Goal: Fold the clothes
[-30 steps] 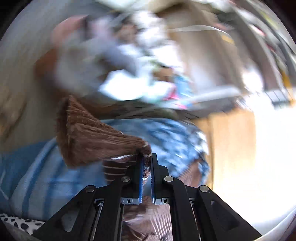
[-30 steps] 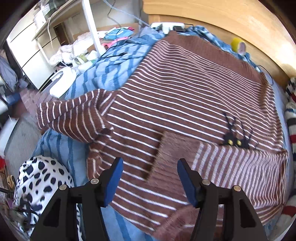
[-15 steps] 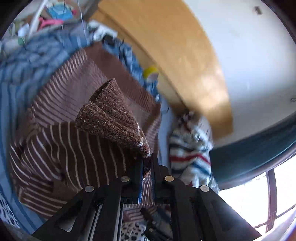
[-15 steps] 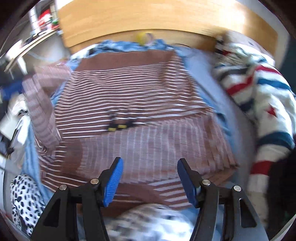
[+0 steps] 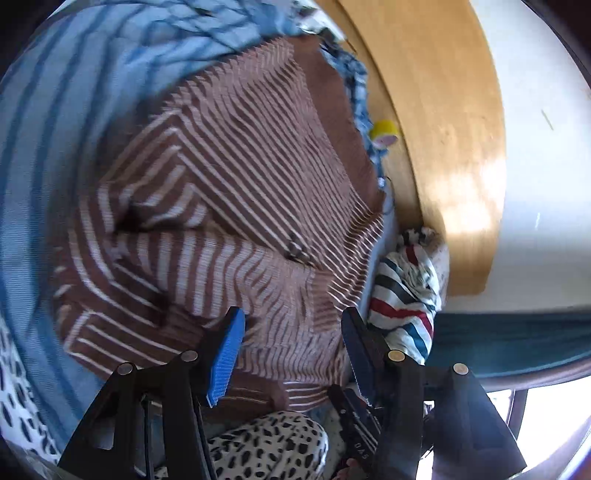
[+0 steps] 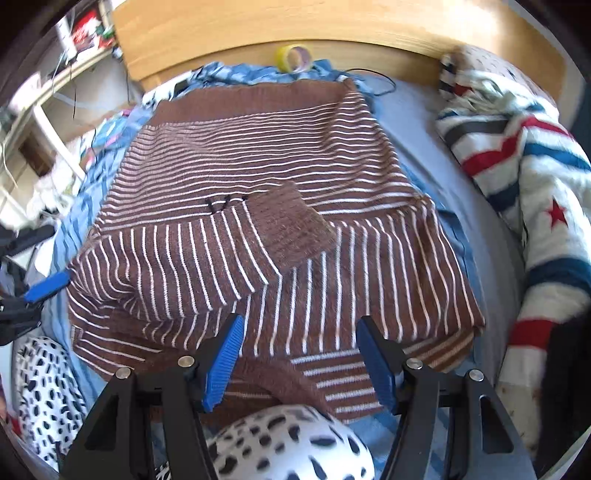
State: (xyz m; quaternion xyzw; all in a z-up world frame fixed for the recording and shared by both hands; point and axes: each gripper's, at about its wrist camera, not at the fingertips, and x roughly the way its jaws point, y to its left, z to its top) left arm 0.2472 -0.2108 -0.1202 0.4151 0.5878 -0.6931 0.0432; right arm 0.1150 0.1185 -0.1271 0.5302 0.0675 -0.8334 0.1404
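sweater point(image 6: 258, 206) flat on the bed point(image 6: 417, 122), both sleeves crossed over its chest, long axis running away toward the headboard point(image 6: 332, 26); right tool point(image 6: 299, 354) apart and empty over the near edge, left tool point(image 5: 291, 343) opening, nothing between.

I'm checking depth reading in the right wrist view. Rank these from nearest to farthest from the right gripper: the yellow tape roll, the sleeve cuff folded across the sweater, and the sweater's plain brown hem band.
From the right gripper:
1. Sleeve cuff, lying on the middle of the brown striped sweater, just ahead.
2. Hem band, at the sweater's far edge.
3. Yellow tape roll, beyond it against the wooden headboard.
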